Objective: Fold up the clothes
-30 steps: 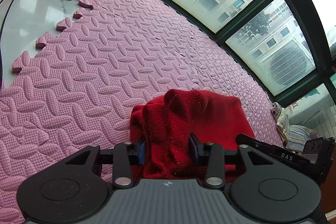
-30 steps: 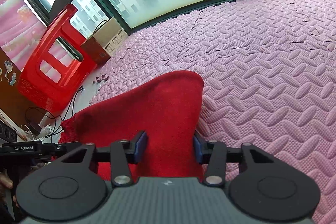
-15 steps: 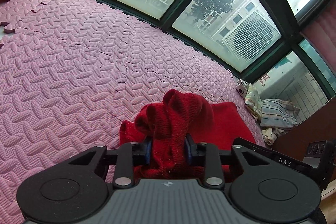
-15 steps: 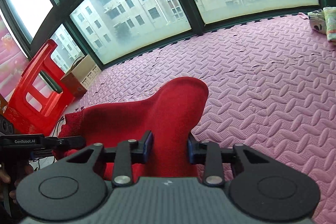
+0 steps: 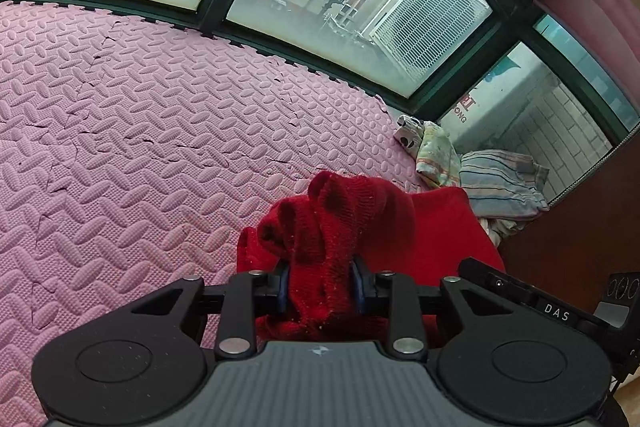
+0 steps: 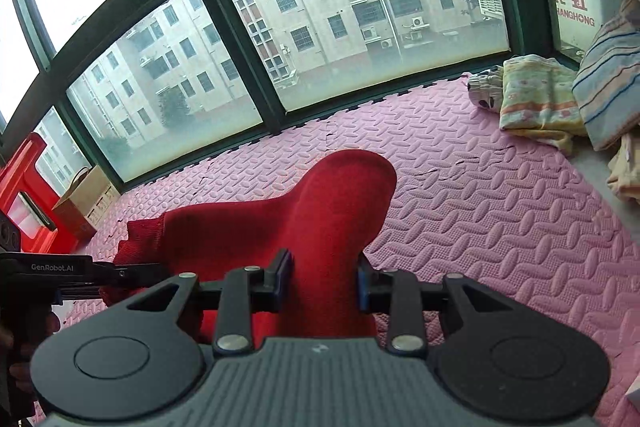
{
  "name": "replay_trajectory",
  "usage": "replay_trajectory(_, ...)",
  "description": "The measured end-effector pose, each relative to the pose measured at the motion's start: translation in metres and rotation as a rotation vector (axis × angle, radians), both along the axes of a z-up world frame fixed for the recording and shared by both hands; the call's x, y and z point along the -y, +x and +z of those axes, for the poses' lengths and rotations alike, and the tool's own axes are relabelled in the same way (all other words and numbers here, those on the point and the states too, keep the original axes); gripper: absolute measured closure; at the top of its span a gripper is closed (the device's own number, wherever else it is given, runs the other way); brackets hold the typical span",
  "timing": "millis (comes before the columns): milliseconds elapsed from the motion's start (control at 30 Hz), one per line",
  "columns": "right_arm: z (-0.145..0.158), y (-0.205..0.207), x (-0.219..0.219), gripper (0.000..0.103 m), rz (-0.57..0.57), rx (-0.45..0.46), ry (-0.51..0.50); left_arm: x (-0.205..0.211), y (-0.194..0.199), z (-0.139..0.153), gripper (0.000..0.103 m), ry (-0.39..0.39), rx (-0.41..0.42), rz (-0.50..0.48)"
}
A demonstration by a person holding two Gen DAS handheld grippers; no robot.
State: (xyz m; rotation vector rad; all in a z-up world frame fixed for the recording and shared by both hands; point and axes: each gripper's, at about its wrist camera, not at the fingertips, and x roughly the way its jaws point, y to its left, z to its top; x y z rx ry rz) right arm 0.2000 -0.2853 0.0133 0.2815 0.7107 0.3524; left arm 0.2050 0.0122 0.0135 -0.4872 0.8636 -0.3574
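Note:
A red knitted garment (image 5: 348, 223) is held up off the pink foam mat between both grippers. My left gripper (image 5: 320, 285) is shut on a bunched, ribbed part of it. In the right wrist view the same red garment (image 6: 320, 219) rises as a smooth hump, and my right gripper (image 6: 323, 281) is shut on it. The other gripper's body shows at the right edge of the left wrist view (image 5: 532, 301) and at the left edge of the right wrist view (image 6: 68, 269), with a hand under it. The cloth spans between the two grips.
Pink foam mat (image 5: 140, 131) covers the floor up to a dark-framed window wall (image 6: 236, 39). Folded striped and patterned clothes (image 5: 496, 183) lie in the right corner, also as a pile (image 6: 560, 99). A red plastic stool (image 6: 24, 203) and a cardboard box (image 6: 86, 201) stand at the far left.
Both grippers carried the red garment to the right towards the clothes pile, lifting it a little. Both pairs of jaws drew tighter on the cloth early on. The stool and box slid out leftward.

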Motion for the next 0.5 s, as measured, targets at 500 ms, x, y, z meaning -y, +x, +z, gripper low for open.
replay_trajectory(500,-0.031,0.017,0.031,0.055,-0.069,-0.035,-0.079,0.007,0.022,-0.015,0.051,0.105,-0.038,-0.002)
